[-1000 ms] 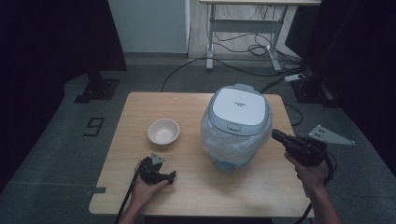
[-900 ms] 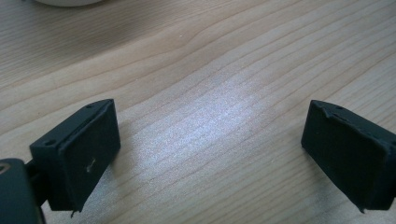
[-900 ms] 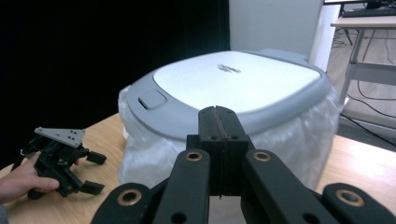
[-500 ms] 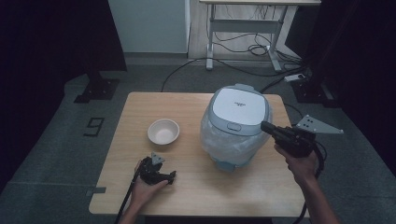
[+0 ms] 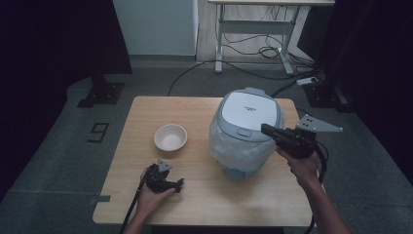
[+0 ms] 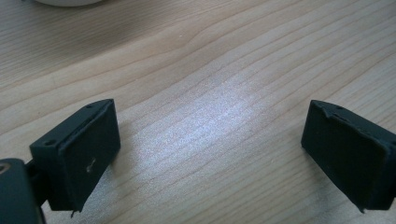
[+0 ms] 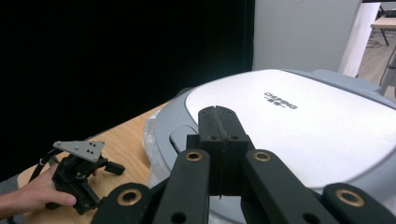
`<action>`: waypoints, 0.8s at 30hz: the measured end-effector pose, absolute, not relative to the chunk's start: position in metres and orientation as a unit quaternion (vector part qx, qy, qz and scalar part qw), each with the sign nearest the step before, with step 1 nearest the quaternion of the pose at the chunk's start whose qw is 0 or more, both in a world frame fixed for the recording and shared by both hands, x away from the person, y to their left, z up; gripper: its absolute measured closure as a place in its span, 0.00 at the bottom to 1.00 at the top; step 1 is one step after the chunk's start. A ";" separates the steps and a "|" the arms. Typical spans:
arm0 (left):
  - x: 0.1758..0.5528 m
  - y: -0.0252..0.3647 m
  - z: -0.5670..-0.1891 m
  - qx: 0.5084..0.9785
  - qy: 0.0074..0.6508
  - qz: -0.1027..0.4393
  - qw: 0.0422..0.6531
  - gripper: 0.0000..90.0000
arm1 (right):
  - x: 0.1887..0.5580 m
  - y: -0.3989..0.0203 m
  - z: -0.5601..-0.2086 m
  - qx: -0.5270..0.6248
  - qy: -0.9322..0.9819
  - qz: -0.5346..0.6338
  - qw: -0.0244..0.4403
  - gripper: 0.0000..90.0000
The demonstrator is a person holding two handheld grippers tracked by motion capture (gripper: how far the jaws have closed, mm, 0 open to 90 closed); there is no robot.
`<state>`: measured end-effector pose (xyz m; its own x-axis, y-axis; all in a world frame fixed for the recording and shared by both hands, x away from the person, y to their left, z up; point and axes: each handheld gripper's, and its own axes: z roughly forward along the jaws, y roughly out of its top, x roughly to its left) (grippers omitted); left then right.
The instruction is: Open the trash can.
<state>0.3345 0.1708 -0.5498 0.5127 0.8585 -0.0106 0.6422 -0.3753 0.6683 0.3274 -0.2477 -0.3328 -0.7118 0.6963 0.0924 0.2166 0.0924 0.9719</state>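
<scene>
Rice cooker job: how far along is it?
Barely begun. The rice cooker sits with its lid down, and the bowl is empty. In hand: the right gripper, jaws shut, holds nothing and points at the lid's front button. The left gripper rests open on the table. Opening it is not yet done.

A grey-and-white rice cooker (image 5: 246, 130) with its lid closed is standing upright on the right half of the table, its lower body showing wrapped in clear plastic.
</scene>
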 end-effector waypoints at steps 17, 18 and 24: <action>0.334 0.171 -0.550 0.811 0.463 0.172 0.314 0.04 | 0.339 -0.220 -0.341 0.312 0.729 0.582 0.178 1.00; 0.334 0.171 -0.550 0.811 0.463 0.172 0.314 0.04 | 0.340 -0.218 -0.341 0.312 0.730 0.581 0.177 1.00; 0.334 0.171 -0.550 0.811 0.463 0.172 0.314 0.04 | 0.346 -0.210 -0.344 0.312 0.736 0.576 0.173 1.00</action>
<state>0.3345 0.1708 -0.5498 0.5128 0.8584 -0.0111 0.6425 -0.3753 0.6681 0.3460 -0.2098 -0.3437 -0.7456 0.6581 0.1047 0.2600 0.1426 0.9550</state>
